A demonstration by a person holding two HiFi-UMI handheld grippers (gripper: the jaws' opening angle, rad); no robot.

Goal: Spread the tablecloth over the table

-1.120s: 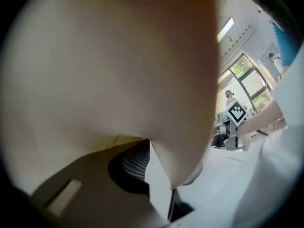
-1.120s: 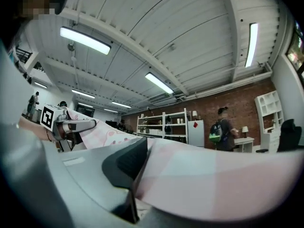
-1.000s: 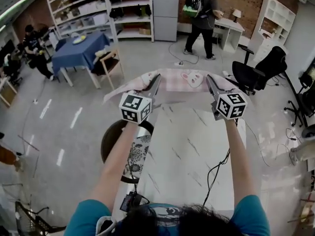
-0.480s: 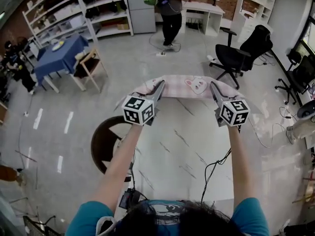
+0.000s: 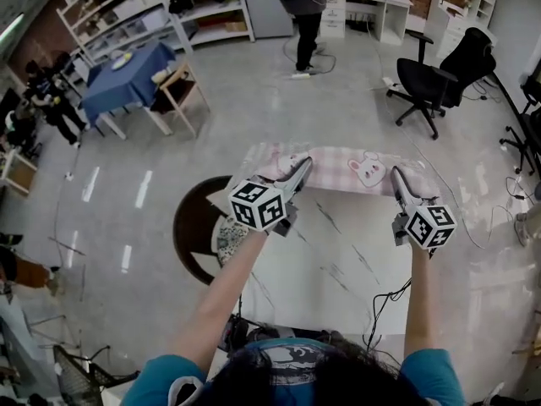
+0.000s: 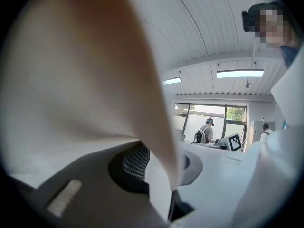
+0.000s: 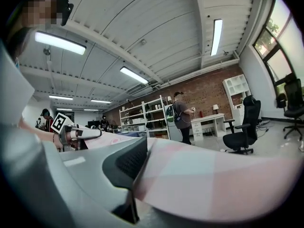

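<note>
Fingers nearly closed, pinching tablecloth edge: left gripper, right gripper.

Both grippers lower than before: left gripper and right gripper now close over far edge of table. Left gripper rolled, marker cube tilted further. Tablecloth, earlier held up past far edge, now lies flatter along it.

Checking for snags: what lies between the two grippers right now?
Only the pink checked tablecloth, spanning from left gripper to right gripper, as the head view shows.
</note>
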